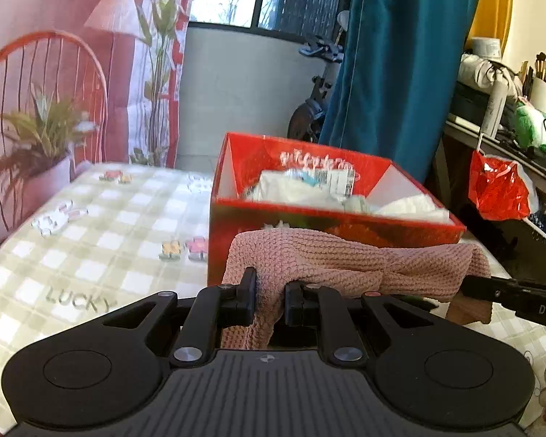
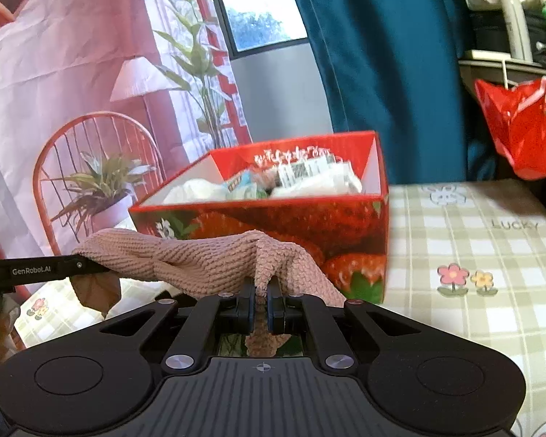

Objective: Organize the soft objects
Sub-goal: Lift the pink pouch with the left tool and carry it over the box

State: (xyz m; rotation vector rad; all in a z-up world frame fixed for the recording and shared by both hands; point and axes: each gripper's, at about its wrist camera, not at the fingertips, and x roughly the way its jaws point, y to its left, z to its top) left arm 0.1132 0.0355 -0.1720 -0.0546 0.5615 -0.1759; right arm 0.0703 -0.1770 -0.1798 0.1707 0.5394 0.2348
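Note:
A pink knitted cloth (image 1: 345, 258) hangs stretched between both grippers, lifted off the checked tablecloth (image 1: 102, 240) just in front of a red strawberry-print box (image 1: 309, 222). My left gripper (image 1: 269, 287) is shut on a thick bunch of the cloth at one end. My right gripper (image 2: 260, 291) is shut on a thin fold of the same cloth (image 2: 207, 258) at the other end. The box (image 2: 273, 222) holds white packets and soft wrapped items. Each wrist view shows the other gripper's black finger reaching in from the side, the right gripper's finger (image 1: 513, 291) and the left gripper's finger (image 2: 43, 271).
A teal curtain (image 1: 400, 73) hangs behind the box. A red plastic bag (image 2: 520, 127) hangs from a cluttered shelf (image 1: 506, 145) on the right. A printed backdrop with a chair and plant (image 1: 47, 127) stands at the left. Checked tablecloth (image 2: 473, 240) lies right of the box.

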